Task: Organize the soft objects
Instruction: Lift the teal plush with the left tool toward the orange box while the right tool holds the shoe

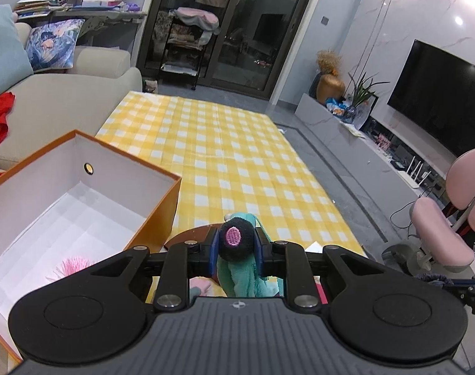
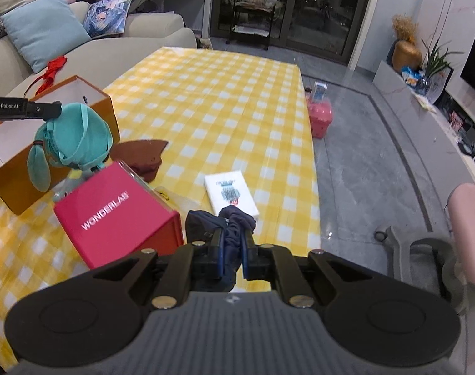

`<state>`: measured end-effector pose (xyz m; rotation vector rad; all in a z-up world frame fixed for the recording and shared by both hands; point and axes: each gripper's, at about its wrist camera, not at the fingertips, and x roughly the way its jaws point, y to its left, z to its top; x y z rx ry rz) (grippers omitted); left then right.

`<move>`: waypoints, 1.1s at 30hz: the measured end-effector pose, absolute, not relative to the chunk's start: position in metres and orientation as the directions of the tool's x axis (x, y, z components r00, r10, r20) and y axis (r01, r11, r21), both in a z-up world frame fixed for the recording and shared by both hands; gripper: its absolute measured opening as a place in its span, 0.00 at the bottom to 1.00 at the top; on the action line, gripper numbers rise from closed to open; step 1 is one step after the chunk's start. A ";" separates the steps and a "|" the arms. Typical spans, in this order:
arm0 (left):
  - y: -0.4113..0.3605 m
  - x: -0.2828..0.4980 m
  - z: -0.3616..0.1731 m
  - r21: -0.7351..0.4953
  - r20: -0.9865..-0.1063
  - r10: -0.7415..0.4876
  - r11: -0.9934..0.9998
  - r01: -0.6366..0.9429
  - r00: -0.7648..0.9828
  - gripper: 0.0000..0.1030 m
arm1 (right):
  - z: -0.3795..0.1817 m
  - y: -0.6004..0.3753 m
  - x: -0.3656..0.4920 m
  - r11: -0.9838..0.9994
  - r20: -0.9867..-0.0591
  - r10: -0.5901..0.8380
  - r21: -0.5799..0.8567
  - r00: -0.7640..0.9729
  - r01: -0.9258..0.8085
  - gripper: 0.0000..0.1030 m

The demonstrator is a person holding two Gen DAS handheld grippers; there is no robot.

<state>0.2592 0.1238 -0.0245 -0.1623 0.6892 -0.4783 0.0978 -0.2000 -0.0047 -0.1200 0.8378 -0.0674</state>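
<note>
The teal plush (image 2: 71, 137) hangs above the table's near left end, just beside the orange box (image 1: 81, 187), pinched in the left gripper (image 1: 236, 243). The right gripper (image 2: 232, 247) is clamped on a navy cloth (image 2: 220, 222), over the yellow checked table (image 2: 221, 93), beside a red box (image 2: 118, 215).

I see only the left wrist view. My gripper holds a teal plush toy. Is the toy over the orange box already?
Observer: Not quite. In the right wrist view the teal plush toy hangs from the left gripper in front of the orange box, above the red WONDERLAB box.
Operator: What is the right gripper doing?
Observer: The right gripper is shut on a dark navy cloth.
Operator: Is anything else on the table near it?
Observer: Yes, a white booklet lies on the yellow checked tablecloth.
</note>
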 end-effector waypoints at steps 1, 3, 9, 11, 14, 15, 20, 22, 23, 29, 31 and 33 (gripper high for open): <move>0.124 0.258 -0.022 -0.299 -0.567 -0.478 0.878 0.373 0.671 0.24 | -0.001 -0.198 0.098 0.990 -0.733 -0.108 -0.137 0.671 0.010 0.08; 0.126 0.255 -0.018 -0.298 -0.559 -0.482 0.876 0.379 0.675 0.24 | 0.007 -0.193 0.097 0.989 -0.724 -0.113 -0.149 0.680 0.006 0.08; 0.136 0.249 -0.007 -0.316 -0.532 -0.491 0.871 0.376 0.690 0.24 | 0.032 -0.177 0.095 0.985 -0.695 -0.120 -0.174 0.709 -0.004 0.08; 0.140 0.246 -0.001 -0.321 -0.517 -0.497 0.867 0.380 0.697 0.24 | 0.039 -0.172 0.095 0.984 -0.686 -0.120 -0.181 0.717 -0.008 0.08; 0.145 0.240 0.006 -0.332 -0.495 -0.508 0.860 0.387 0.705 0.24 | 0.049 -0.166 0.094 0.982 -0.672 -0.121 -0.191 0.730 -0.013 0.08; 0.147 0.239 0.008 -0.336 -0.489 -0.512 0.858 0.389 0.707 0.24 | 0.053 -0.162 0.094 0.981 -0.668 -0.119 -0.193 0.734 -0.017 0.08; 0.156 0.235 0.018 -0.356 -0.459 -0.524 0.848 0.392 0.717 0.24 | 0.067 -0.146 0.098 0.977 -0.654 -0.105 -0.210 0.749 -0.046 0.08; 0.160 0.232 0.023 -0.362 -0.444 -0.528 0.845 0.395 0.724 0.24 | 0.071 -0.137 0.101 0.975 -0.650 -0.095 -0.214 0.754 -0.061 0.08; 0.162 0.231 0.025 -0.364 -0.438 -0.529 0.844 0.395 0.726 0.24 | 0.073 -0.133 0.103 0.974 -0.647 -0.090 -0.216 0.757 -0.069 0.08; 0.178 0.228 0.036 -0.380 -0.400 -0.526 0.840 0.386 0.750 0.24 | 0.080 -0.103 0.116 0.967 -0.640 -0.055 -0.226 0.767 -0.120 0.08; 0.185 0.227 0.038 -0.386 -0.390 -0.521 0.841 0.379 0.759 0.24 | 0.081 -0.092 0.122 0.964 -0.638 -0.043 -0.229 0.768 -0.137 0.08; 0.195 0.228 0.040 -0.398 -0.380 -0.513 0.842 0.365 0.770 0.24 | 0.082 -0.081 0.127 0.959 -0.638 -0.033 -0.236 0.769 -0.155 0.08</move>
